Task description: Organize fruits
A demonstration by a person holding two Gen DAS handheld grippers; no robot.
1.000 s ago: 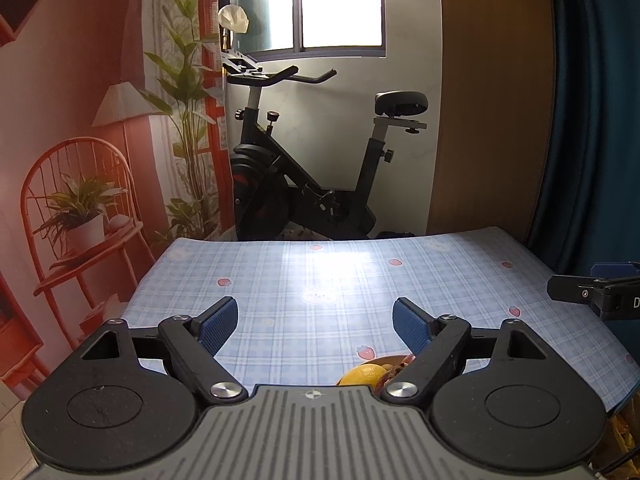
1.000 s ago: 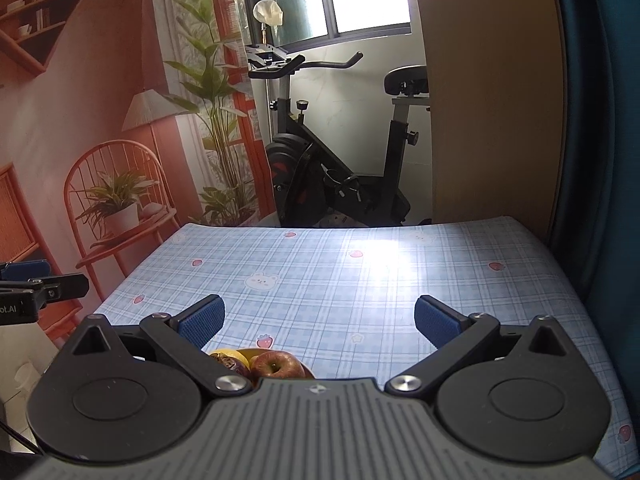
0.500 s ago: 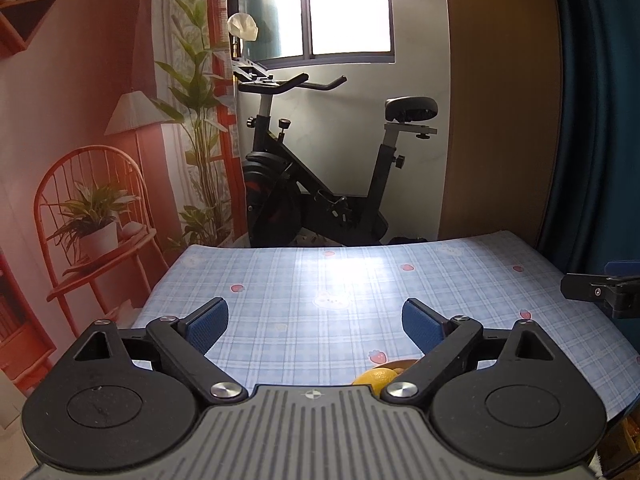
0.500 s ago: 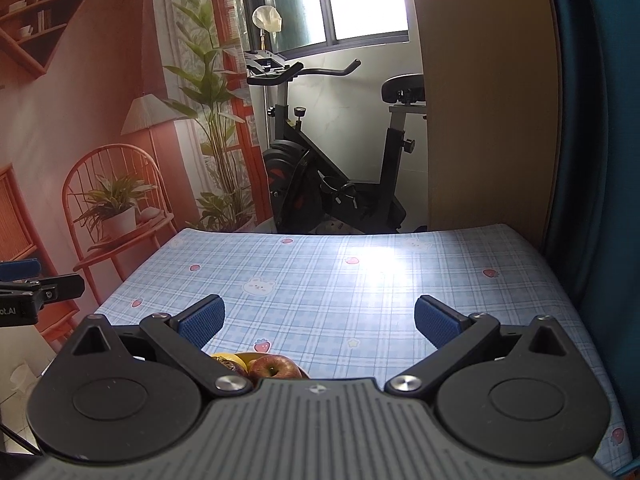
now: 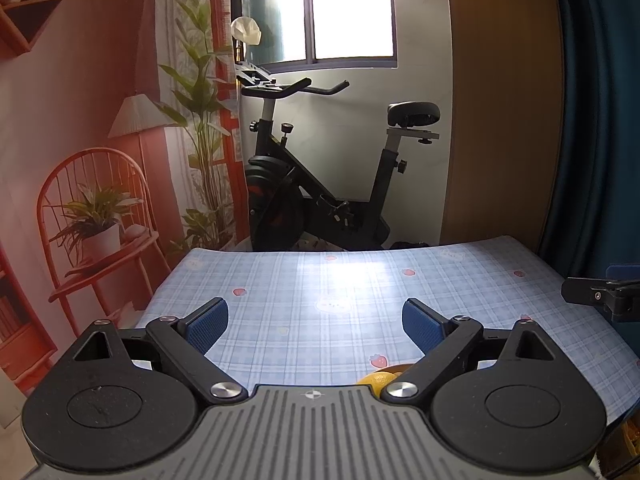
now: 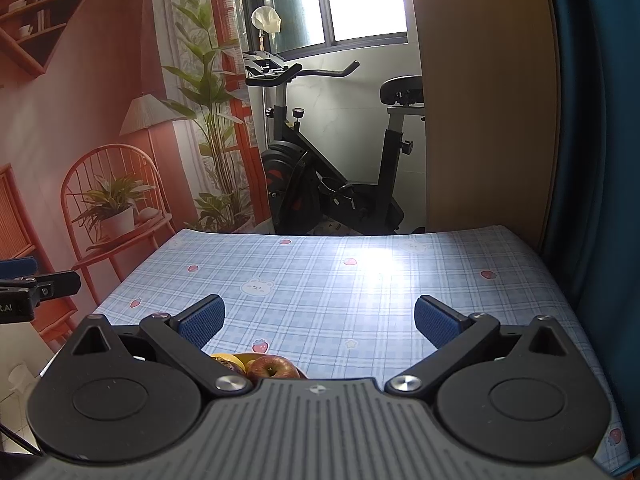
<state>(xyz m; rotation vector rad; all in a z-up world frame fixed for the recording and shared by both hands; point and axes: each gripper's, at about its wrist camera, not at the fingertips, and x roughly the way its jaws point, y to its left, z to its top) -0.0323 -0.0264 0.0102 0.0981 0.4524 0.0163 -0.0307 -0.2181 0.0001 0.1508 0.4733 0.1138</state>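
Claws hung spread and empty above the counter (image 6: 360, 280) — left claw (image 5: 316, 322), right claw (image 6: 318, 320) — seemingly poised over the apple (image 6: 272, 367).

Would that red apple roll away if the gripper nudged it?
Probably not far: the apple is round and glossy, so apt to roll or slip, but it sits in a bowl against other fruit. It looks firm.

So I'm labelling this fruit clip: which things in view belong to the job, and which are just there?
Job:
apple
yellow fruit
dish under the fruit
left gripper, open
right gripper, open
table

Just there:
exercise bike
window
curtain
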